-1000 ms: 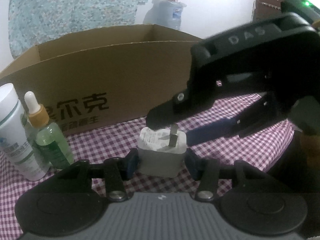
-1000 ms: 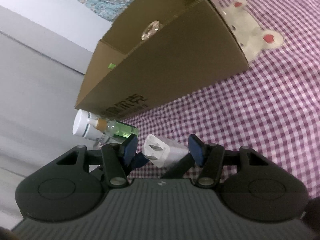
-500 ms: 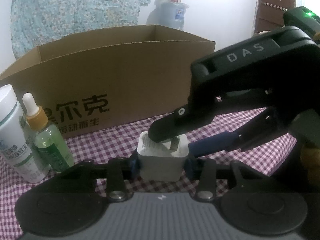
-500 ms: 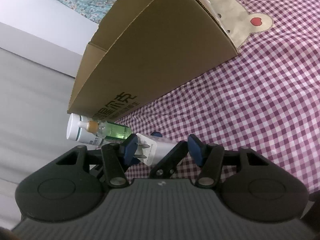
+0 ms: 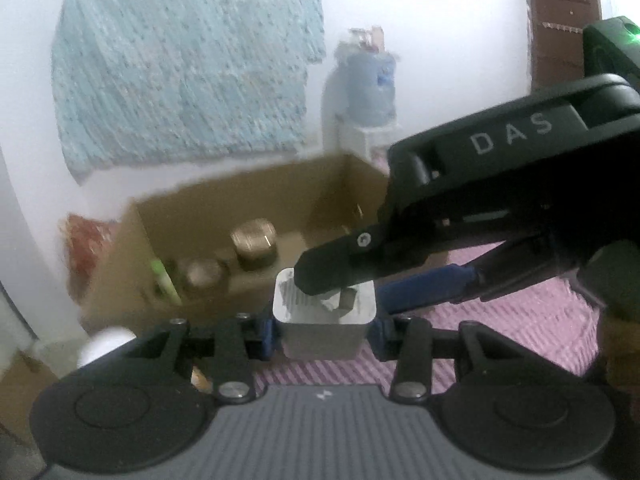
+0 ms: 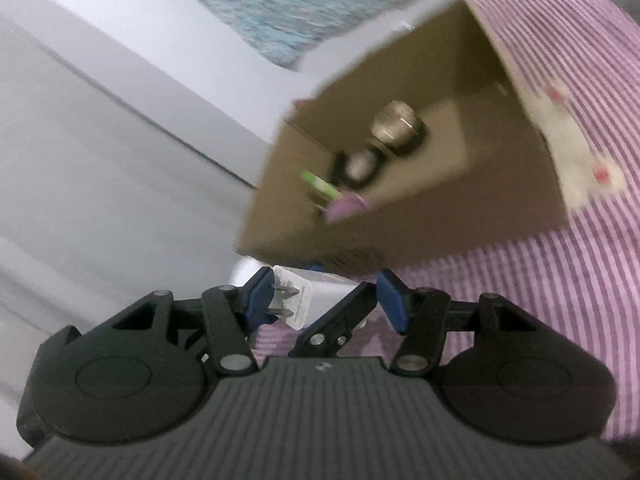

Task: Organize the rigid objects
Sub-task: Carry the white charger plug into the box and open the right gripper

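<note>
A white plug adapter [image 5: 325, 322] with metal prongs sits between the pads of my left gripper [image 5: 322, 330], which is shut on it and holds it up above the table in front of the cardboard box [image 5: 248, 216]. My right gripper [image 6: 324, 300] is open; its fingers [image 5: 340, 276] reach over the adapter's prong end. In the right wrist view the adapter [image 6: 298, 300] lies between the right pads, close to the left pad. The box [image 6: 400, 216] holds two round metallic items [image 5: 256, 242] and a green item [image 5: 162, 280].
The table has a purple checked cloth [image 5: 520, 312] with a white bear patch [image 6: 560, 136]. A white bottle cap [image 5: 106, 342] shows low at the left. A water dispenser [image 5: 366, 92] and a patterned blue cloth [image 5: 184, 64] are at the back wall.
Both grippers have risen with the adapter, so the box's inside now shows from above. The bottles have dropped almost out of the left view.
</note>
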The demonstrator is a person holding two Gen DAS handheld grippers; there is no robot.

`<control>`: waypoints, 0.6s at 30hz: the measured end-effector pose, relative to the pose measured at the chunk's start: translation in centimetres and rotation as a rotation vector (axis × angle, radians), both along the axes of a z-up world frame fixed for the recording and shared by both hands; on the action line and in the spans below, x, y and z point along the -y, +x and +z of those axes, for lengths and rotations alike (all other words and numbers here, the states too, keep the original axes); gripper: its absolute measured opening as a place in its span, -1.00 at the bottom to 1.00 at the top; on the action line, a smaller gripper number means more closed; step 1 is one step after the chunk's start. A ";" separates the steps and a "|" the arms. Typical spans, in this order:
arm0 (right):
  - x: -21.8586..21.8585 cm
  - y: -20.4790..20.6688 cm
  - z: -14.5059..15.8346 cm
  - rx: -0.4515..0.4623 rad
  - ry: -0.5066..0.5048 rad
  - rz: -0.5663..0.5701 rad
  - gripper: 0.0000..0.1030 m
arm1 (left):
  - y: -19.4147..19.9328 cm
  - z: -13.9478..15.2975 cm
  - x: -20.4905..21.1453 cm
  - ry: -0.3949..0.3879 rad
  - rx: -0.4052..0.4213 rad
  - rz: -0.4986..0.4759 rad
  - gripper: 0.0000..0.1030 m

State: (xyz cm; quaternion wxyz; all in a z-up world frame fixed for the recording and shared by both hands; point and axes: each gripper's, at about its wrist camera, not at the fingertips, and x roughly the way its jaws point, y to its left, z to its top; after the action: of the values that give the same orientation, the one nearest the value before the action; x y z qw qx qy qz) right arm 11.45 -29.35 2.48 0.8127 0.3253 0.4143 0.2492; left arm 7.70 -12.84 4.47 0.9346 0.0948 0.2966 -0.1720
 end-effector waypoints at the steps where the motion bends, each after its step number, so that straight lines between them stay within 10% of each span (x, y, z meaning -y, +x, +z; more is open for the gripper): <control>1: -0.1 0.6 0.9 0.021 -0.001 0.011 0.11 | 0.4 0.8 -0.1 0.002 0.019 0.005 -0.15; 7: -0.8 5.8 4.1 0.069 -0.021 0.065 0.13 | 4.6 4.0 -0.4 -0.015 0.018 0.046 -0.15; 18: -1.6 17.0 0.9 -0.114 -0.079 0.117 0.14 | 15.0 1.4 -1.2 -0.087 -0.245 0.153 -0.15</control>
State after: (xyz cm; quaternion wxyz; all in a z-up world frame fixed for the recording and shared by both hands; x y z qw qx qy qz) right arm 28.46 -27.71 3.41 0.7840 0.2821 0.4876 0.2607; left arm 22.69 -11.63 5.87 0.9050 0.0096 0.4070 -0.1232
